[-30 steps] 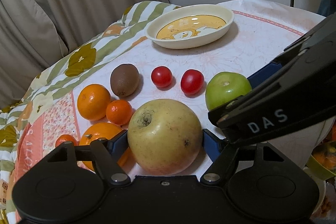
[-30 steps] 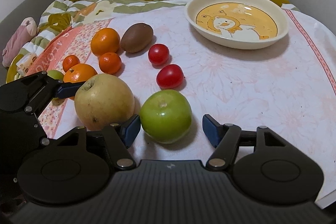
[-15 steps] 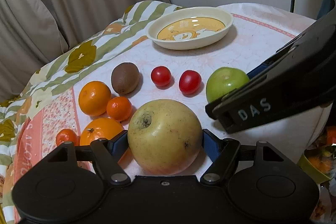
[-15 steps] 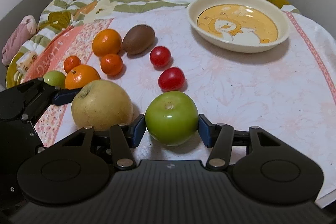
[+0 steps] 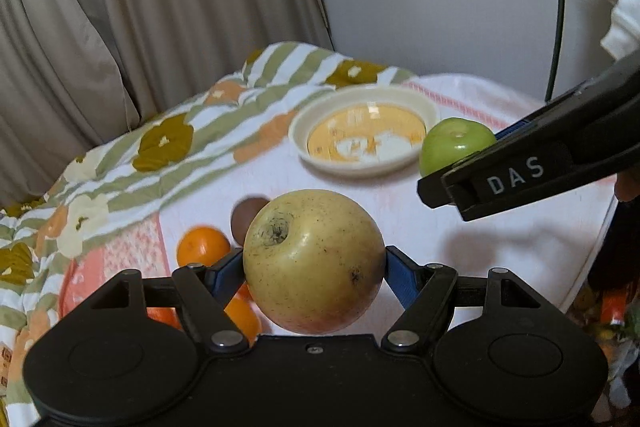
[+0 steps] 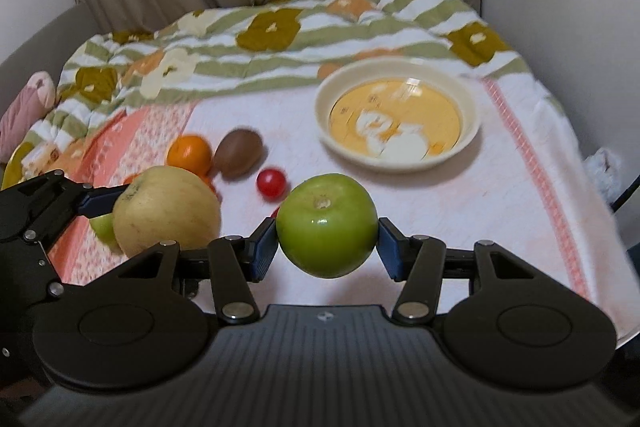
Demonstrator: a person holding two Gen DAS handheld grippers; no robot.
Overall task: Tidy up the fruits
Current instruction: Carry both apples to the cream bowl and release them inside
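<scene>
The left hand-held gripper (image 5: pixel 314 269) pinches the yellow apple (image 5: pixel 314 261) and the right hand-held gripper (image 6: pixel 327 241) pinches the green apple (image 6: pixel 326 225), both at lower centre of frame, and either smooth round fruit may slip or they may collide near the bowl (image 6: pixel 400 163).

Both grippers were matte black with blue finger pads (image 5: pixel 400 277) and silver pivot screws. The right gripper (image 6: pixel 327 241) had a ribbed grey body; white letters "DAS" marked its side.
</scene>
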